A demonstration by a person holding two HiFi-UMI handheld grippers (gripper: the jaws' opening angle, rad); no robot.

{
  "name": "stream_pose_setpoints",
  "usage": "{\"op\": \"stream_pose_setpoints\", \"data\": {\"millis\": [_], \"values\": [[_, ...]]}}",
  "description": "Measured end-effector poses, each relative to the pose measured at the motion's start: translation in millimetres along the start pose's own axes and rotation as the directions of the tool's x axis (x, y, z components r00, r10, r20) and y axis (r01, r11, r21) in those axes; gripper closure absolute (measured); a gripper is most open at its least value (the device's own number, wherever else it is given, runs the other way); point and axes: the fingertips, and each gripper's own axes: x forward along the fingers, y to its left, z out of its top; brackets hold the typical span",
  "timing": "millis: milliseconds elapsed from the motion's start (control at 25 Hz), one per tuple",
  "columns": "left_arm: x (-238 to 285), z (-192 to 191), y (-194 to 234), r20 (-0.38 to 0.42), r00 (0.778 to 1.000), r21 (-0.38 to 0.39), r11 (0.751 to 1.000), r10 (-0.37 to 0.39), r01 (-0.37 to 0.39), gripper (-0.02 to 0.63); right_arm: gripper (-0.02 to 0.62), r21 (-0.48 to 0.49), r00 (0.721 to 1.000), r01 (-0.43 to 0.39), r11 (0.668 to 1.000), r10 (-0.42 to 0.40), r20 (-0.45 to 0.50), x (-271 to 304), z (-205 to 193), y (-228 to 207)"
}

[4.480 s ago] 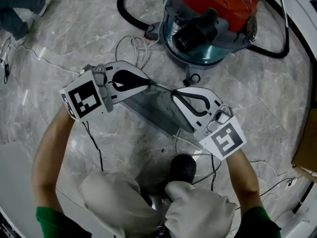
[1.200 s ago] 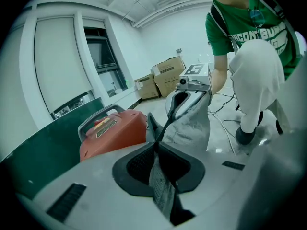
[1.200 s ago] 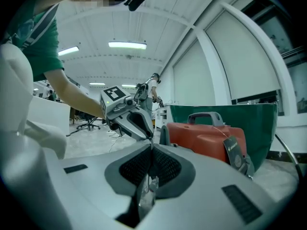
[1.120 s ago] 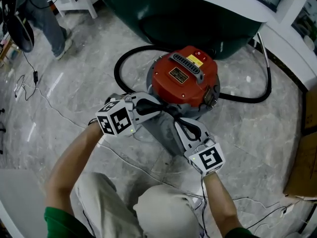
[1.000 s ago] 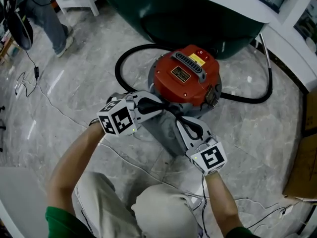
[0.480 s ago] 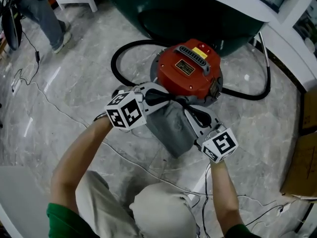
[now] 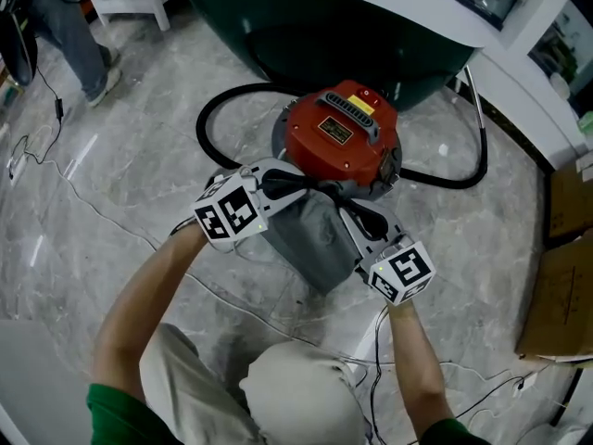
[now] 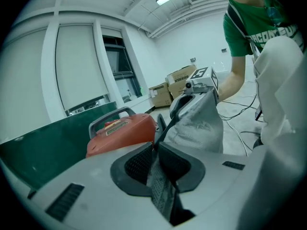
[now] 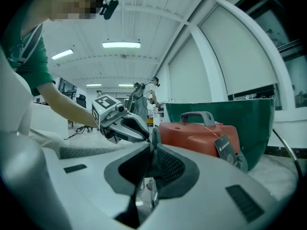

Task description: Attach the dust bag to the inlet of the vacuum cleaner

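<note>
A grey dust bag (image 7: 313, 239) hangs between my two grippers, just in front of the red-lidded vacuum cleaner (image 7: 341, 137) on the floor. My left gripper (image 7: 310, 184) is shut on the bag's upper left edge, and the cloth (image 8: 160, 188) shows pinched between its pads. My right gripper (image 7: 339, 204) is shut on the bag's upper right edge, right beside the left one. In the left gripper view the bag (image 8: 197, 123) droops beside the vacuum (image 8: 120, 133). The right gripper view shows the vacuum (image 9: 199, 133) close ahead. The inlet is hidden behind bag and grippers.
The vacuum's black hose (image 7: 222, 123) loops over the marble floor to its left and right. A dark green tub (image 7: 315, 26) stands behind it. Thin cables (image 7: 102, 202) trail across the floor. Cardboard boxes (image 7: 561, 267) lie at the right. A person's legs (image 7: 65, 26) stand at top left.
The bag and both grippers were low on the floor 4.5 s ago. They now hang higher, up against the vacuum's front, and have drifted slightly in the last second.
</note>
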Motion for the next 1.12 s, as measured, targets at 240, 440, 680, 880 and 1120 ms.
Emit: {"op": "stream_pose_setpoints", "data": {"millis": [240,440,680,880,1120], "values": [[-17.9,7.6,0.4,0.044,0.998,0.026,0.998,0.051,-0.052,0.571,0.563,-0.026,0.995,0.101,0.995,-0.101,0.006,-21.7,12.0,-3.0],[-50.8,35.5,9.1,0.174,0.977,-0.011,0.992,0.123,-0.123,0.571,0.565,-0.042,0.982,0.188,0.981,-0.188,0.001,-34.3,22.3,0.6],[-107.5,68.1,12.3,0.230,0.959,-0.061,0.986,0.166,-0.156,0.578,0.568,0.015,0.967,0.248,0.969,-0.247,-0.061,-49.8,68.0,22.4],[-169.5,94.3,0.0,0.159,0.977,-0.203,0.973,0.142,-0.109,0.583,0.575,0.054,0.963,0.218,0.974,-0.206,-0.171,-54.9,131.6,62.5],[-259.9,174.5,6.0,0.161,0.958,-0.397,0.904,0.238,-0.157,0.583,0.586,0.099,0.953,0.210,0.973,-0.181,-0.244,-68.6,239.7,107.3]]}}
